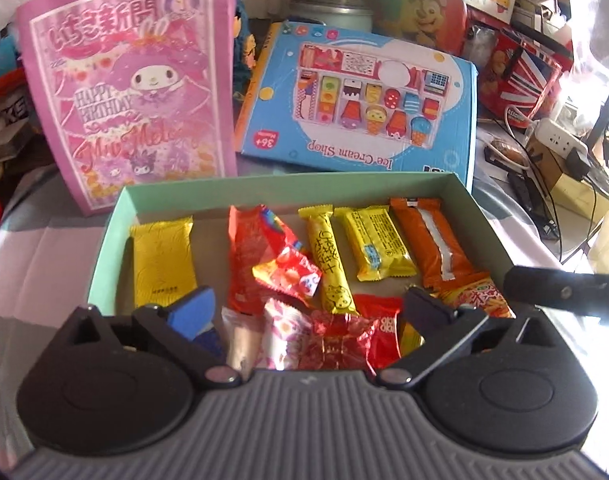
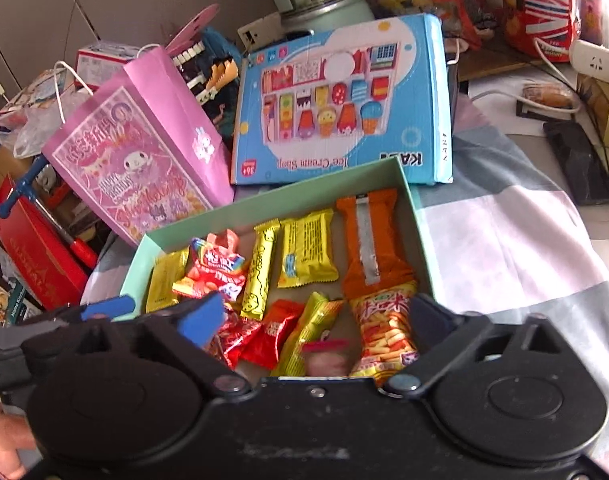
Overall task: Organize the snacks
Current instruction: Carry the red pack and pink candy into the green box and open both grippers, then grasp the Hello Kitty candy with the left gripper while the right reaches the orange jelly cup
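Nearest the lens, the left gripper (image 1: 308, 312) hangs over the near end of the mint-green box (image 1: 264, 187) with its jaws spread wide and nothing between them; a blue pad shows on its left finger. The right gripper (image 2: 316, 320) is likewise wide apart and empty, poised over the same near end, and its dark finger pokes into the left wrist view at the right edge. Under the jaws lies a loose heap of snacks: a crinkled red foil candy (image 1: 340, 340), a pink-and-white wrapped sweet (image 1: 282, 336), and an orange-yellow chip pack (image 2: 386, 332) printed with red Chinese characters (too blurred to read). Farther in, the packets lie side by side: a plain yellow packet (image 1: 162, 260) at the left, a red packet (image 1: 250, 256) with a small red-and-yellow sachet (image 1: 290, 274) lying on it, a slim yellow stick (image 1: 330, 264) with black cartoon writing, a yellow packet with a blue label (image 1: 374, 244), and an orange bar (image 1: 436, 244) with a silver strip against the right wall. Beyond the box stands a pink gift bag (image 1: 132, 92) reading "HAPPY BIRTHDAY" and "My Melody". Beside it leans a blue toy carton (image 1: 356, 92) whose upside-down print says "Ice Cream Shop" and "36+". A red Union Jack tin (image 1: 528, 76) sits behind, at the far right.
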`<state>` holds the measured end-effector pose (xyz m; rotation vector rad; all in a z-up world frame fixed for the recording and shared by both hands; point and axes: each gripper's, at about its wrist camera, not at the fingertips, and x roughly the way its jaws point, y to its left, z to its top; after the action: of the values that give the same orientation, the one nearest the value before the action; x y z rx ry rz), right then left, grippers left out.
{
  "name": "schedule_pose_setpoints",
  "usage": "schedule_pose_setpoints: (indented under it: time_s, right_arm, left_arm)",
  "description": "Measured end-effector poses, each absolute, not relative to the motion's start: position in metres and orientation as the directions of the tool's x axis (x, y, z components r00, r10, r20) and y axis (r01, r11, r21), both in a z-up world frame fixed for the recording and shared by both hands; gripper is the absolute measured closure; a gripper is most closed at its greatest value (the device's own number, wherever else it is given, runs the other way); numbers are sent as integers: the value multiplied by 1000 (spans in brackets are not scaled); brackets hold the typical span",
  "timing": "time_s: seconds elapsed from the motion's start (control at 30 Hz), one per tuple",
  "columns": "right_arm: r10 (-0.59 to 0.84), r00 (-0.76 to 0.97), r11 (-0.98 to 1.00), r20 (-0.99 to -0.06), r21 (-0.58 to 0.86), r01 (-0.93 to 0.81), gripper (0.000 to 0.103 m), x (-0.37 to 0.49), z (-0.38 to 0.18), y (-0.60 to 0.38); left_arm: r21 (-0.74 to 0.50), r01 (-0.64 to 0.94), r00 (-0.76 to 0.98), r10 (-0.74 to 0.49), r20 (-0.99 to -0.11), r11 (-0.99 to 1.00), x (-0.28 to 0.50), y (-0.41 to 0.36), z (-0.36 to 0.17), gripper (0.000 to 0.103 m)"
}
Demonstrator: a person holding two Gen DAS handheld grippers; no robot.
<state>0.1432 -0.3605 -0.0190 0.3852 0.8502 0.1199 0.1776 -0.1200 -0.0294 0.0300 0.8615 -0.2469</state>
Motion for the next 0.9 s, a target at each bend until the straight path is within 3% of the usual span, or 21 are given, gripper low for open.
schedule_pose_setpoints:
  time_s: [0.53, 0.9]
  right_arm:
    - [256, 647, 918, -718, 390, 70, 0, 98, -15, -362]
    - [258, 605, 918, -754, 386, 90, 0, 72, -43, -367]
  left_arm:
    - [-125, 191, 576, -215, -789, 974, 108, -100, -38, 0]
    - [-122, 139, 504, -176, -846, 983, 90, -112, -80, 0]
